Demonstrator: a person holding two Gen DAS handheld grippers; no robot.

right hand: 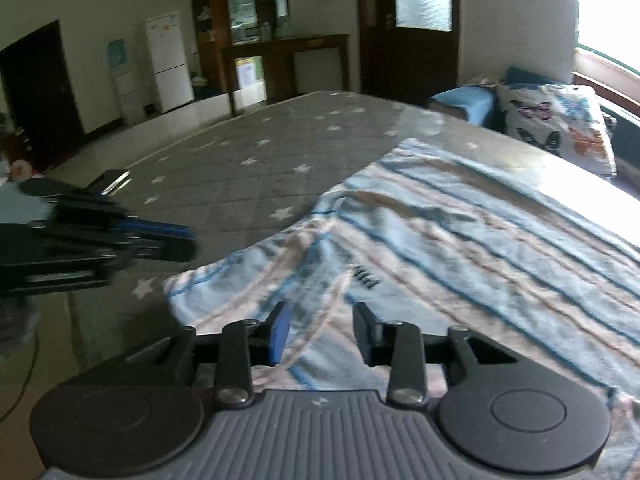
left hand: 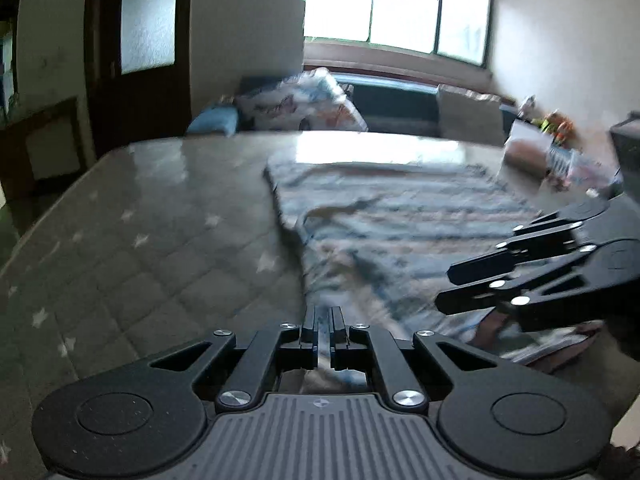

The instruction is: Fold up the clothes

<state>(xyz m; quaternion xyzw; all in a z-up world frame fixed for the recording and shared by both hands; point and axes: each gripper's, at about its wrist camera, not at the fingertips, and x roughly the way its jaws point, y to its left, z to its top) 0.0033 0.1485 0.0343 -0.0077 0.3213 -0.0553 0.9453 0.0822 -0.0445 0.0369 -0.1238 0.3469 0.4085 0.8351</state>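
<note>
Window [left hand: 396, 4] left view only — fridge [right hand: 170, 62] right.

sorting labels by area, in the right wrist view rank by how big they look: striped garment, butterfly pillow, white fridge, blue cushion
1. striped garment, by far the largest, though it lies nearest the camera.
2. butterfly pillow.
3. white fridge, smaller but farther away.
4. blue cushion, smallest, partly hidden.
</note>
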